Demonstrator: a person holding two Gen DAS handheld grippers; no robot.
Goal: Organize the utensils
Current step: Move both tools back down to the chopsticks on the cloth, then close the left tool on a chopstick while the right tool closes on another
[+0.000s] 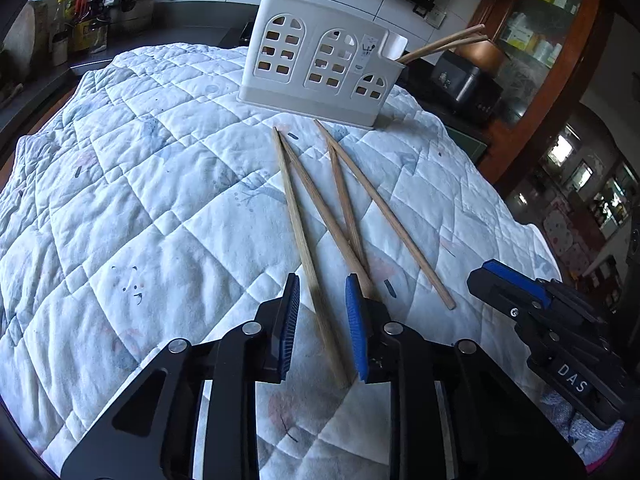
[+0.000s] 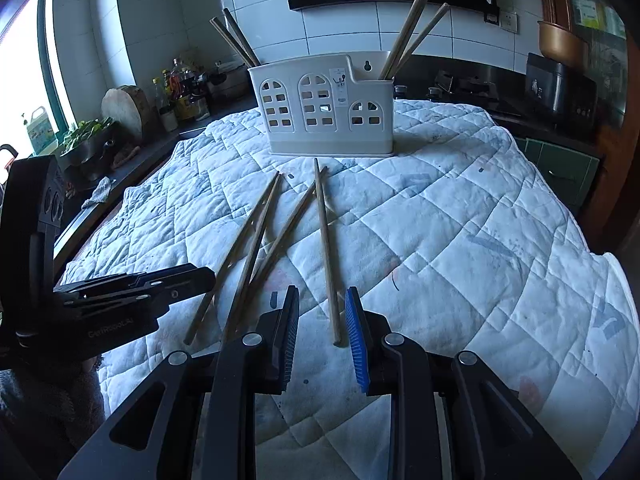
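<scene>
From my left wrist camera, "DAS" was readable on my right gripper at the lower right. The white holder at top centre held chopsticks at both ends. My left gripper pointed down at the quilt, its jaws apart around one loose chopstick without pressing it

From my right wrist camera, "GetRobot.AI" showed faintly at lower left. Four chopsticks lay before the holder; my right gripper stood apart, the rightmost chopstick ending between its pads, untouched
</scene>
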